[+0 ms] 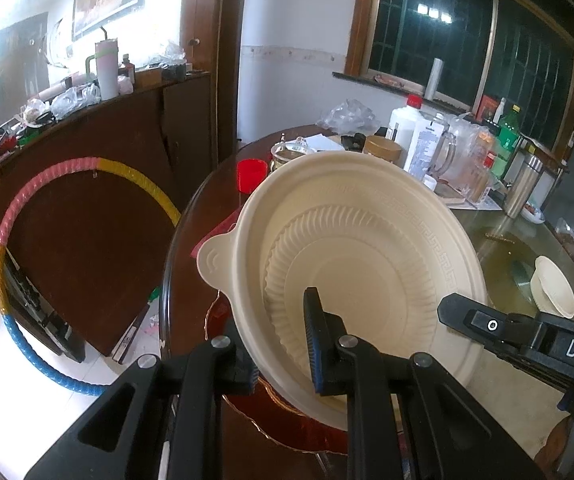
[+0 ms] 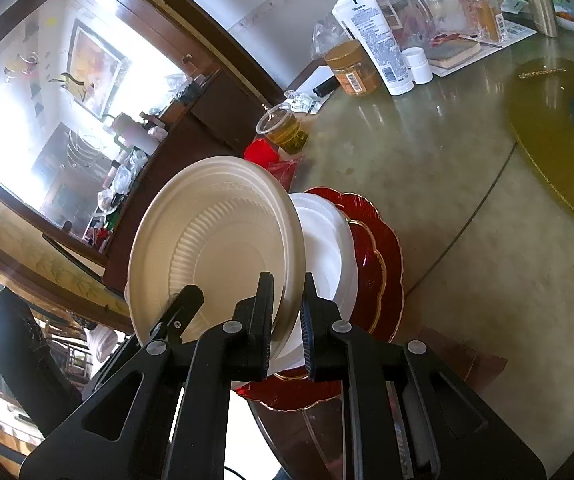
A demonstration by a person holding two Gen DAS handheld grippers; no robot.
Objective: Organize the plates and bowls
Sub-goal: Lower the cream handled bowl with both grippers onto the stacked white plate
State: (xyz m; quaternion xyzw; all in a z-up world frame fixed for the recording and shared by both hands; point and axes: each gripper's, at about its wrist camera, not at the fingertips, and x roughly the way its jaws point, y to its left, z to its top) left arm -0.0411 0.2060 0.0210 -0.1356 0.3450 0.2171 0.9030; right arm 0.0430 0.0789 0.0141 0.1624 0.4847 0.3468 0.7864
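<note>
A large cream plastic bowl (image 1: 367, 256) with a tab handle is held tilted above a red scalloped plate (image 1: 287, 428). My left gripper (image 1: 283, 344) is shut on the bowl's near rim, one finger inside and one outside. My right gripper (image 2: 287, 320) is shut on the same cream bowl (image 2: 215, 248) at its rim; its finger also shows in the left wrist view (image 1: 487, 324). Under the bowl a white dish (image 2: 327, 248) rests on the red plate (image 2: 379, 256). A small cream bowl (image 1: 553, 288) lies on the glass turntable (image 1: 507, 256).
The round table's far side holds bottles (image 1: 403, 120), a brown jar (image 2: 351, 66), a glass jug (image 1: 447, 148), a steel flask (image 1: 523, 184) and a red cup (image 1: 251, 174). A glass cup of tea (image 2: 285, 126) stands near the plates. A hoop (image 1: 19, 224) leans on a cabinet at left.
</note>
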